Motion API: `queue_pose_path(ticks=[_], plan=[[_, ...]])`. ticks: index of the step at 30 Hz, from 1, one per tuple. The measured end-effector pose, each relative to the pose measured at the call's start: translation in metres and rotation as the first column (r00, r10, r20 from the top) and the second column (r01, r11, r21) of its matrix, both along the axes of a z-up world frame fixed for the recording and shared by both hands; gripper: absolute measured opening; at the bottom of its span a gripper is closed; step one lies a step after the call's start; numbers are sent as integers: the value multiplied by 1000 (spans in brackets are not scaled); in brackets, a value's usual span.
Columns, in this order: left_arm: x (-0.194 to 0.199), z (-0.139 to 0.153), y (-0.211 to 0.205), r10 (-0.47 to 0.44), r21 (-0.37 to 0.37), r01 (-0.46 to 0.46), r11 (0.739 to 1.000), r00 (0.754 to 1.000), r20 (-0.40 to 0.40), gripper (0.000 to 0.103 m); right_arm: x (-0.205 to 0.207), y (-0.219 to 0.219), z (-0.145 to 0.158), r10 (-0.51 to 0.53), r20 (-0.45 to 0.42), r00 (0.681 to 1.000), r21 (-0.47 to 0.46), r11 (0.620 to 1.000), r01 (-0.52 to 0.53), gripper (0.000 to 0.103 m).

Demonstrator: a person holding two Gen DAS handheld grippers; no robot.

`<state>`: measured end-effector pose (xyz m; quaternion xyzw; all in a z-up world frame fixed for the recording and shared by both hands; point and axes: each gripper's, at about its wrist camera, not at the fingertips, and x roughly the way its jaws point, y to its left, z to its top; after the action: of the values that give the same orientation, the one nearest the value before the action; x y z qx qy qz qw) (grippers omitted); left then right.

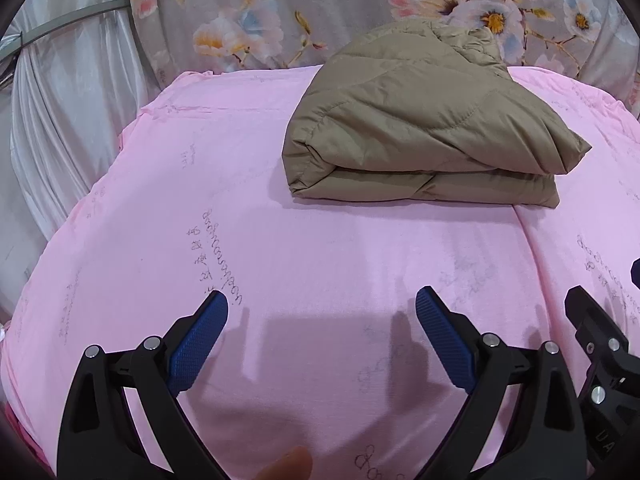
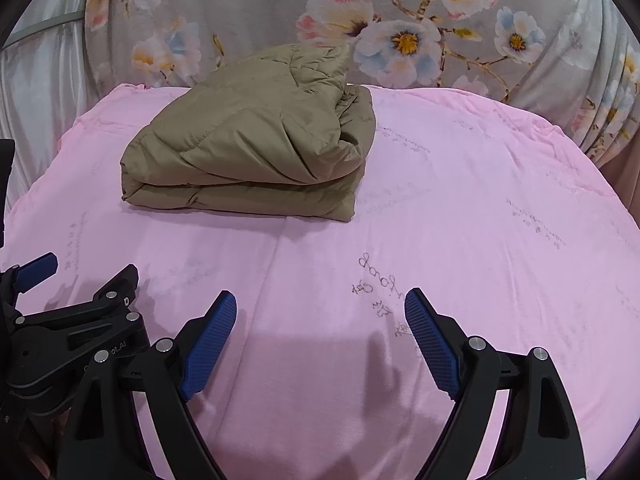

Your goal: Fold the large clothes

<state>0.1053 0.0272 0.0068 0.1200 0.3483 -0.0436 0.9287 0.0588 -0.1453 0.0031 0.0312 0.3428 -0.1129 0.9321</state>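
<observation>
Both tools, left tool (image 1: 322, 306) and right tool (image 2: 320, 304), hover spread and empty over the pink sheet (image 1: 320, 248); the folded puffer jacket (image 1: 420, 128) likely needs only gentle edge-squaring.

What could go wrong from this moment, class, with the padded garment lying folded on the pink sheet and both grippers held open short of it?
1. The puffy khaki jacket is bulky; its top layer may spring open unless pressed flat.
2. Its right end looks bunched, so the bundle could slump or unroll.
3. The left gripper and right gripper hover close together and might knock each other, or snag the pink sheet.
</observation>
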Motion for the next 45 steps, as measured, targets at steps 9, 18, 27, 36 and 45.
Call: queue_pose_path(ticks=[9,18,27,36,45], plan=[[-5,3,-1,-7,0,7,1000,1000,24,93,0,3,1,2,1,1000,-16,1000,-2,84],[-5,3,1,-10,-2,10,1000,999,33,93,0,2,0,3,3,1000,-16,1000,-3,84],[-6,5,1,-9,4,8,1000,999,41,93,0,2,0,4,3,1000,-17,1000,-4,84],[-8,6,1,-6,4,6,1000,999,48,93,0,2,0,4,2,1000,-17,1000,-4,84],[-8,7,2,-4,-1,4,1000,999,49,93,2,-2,-1,10,-11,1000,18,1000,-10,86]])
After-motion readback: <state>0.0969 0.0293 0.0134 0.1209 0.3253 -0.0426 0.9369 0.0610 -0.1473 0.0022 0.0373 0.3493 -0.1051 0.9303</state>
